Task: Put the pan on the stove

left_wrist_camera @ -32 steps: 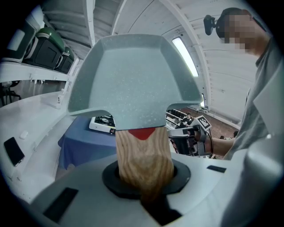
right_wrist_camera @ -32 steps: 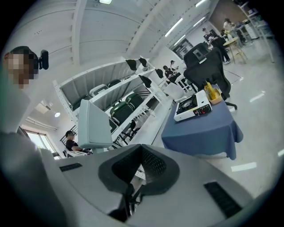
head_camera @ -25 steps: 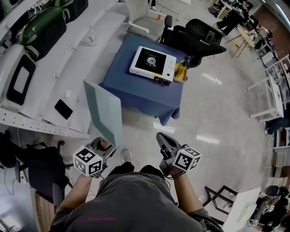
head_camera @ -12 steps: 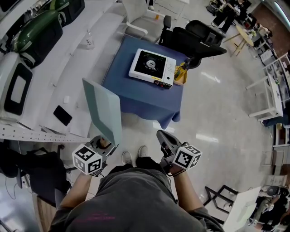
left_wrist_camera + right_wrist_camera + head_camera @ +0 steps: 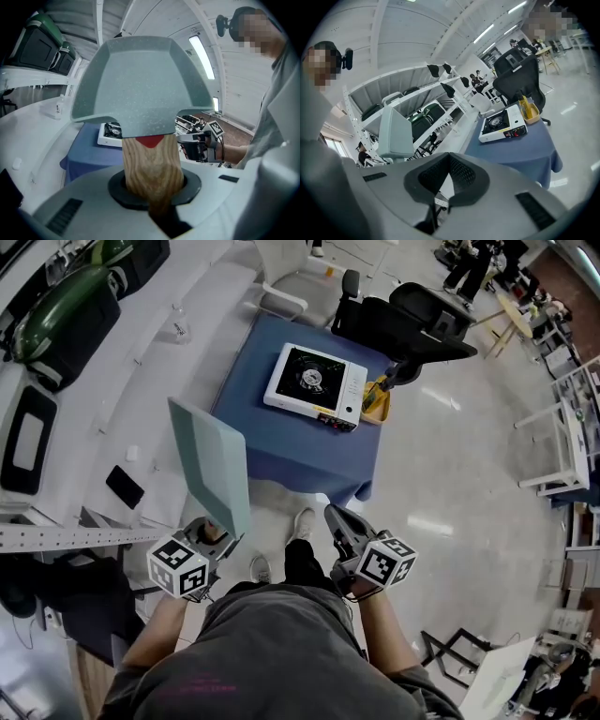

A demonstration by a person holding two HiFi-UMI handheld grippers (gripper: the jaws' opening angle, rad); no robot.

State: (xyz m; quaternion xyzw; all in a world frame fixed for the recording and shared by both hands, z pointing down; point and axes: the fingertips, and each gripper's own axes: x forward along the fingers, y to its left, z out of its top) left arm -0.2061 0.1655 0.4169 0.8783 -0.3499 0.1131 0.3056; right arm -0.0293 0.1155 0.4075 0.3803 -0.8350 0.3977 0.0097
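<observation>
A pale green square pan [image 5: 211, 465] stands tilted up on edge, and my left gripper [image 5: 214, 538] is shut on its wooden handle [image 5: 152, 164]. In the left gripper view the pan's body [image 5: 140, 84] fills the upper middle. The white single-burner stove [image 5: 314, 381] sits on a low table under a blue cloth [image 5: 281, 432], ahead of me and well apart from the pan. My right gripper [image 5: 342, 526] hovers beside the left one, shut with nothing in it. Its fingers meet in its own view [image 5: 438, 201], where the stove [image 5: 504, 124] lies far ahead.
A yellow container [image 5: 375, 401] stands at the stove's right end. Black office chairs [image 5: 422, 320] crowd behind the table. A long white shelf unit [image 5: 103, 399] with a phone [image 5: 125, 487] and dark cases runs along the left. Glossy floor lies between me and the table.
One foot has stepped forward towards the table, and the shelf at the left has slid back past me. Both grippers keep their places, and the pan stays held.
</observation>
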